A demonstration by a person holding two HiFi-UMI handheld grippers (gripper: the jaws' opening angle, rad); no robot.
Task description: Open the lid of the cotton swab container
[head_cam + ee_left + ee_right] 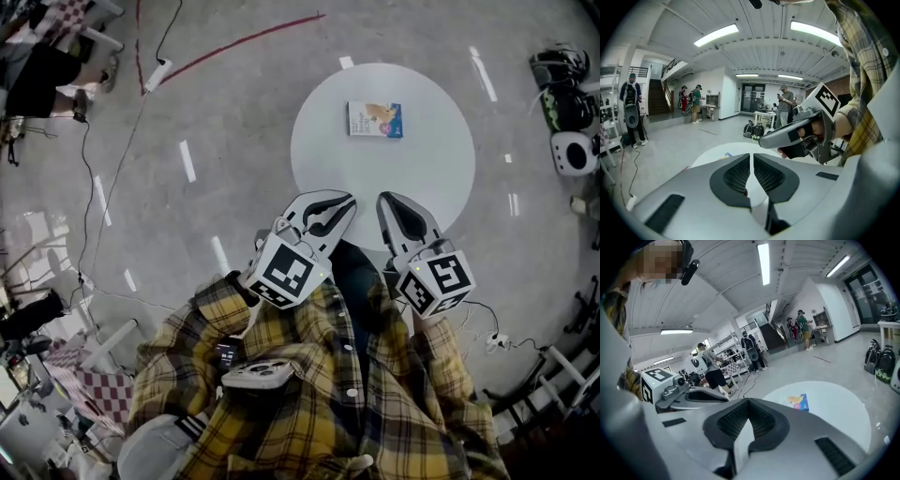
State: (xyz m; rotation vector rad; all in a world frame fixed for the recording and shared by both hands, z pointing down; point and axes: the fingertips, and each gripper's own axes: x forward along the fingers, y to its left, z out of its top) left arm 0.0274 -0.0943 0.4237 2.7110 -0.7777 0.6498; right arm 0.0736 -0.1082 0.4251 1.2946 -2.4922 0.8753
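Cotton swab container [375, 119] at our twelve o'clock looks light, flimsy; left gripper [329, 208], right gripper [394, 203] jaws together, empty; we'd pinch the lid edge

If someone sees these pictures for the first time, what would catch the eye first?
A round white table stands on the grey floor, with one flat blue-and-white box lying on it. At its near edge, the grey left tool and right tool, both shut and empty, point towards the box.
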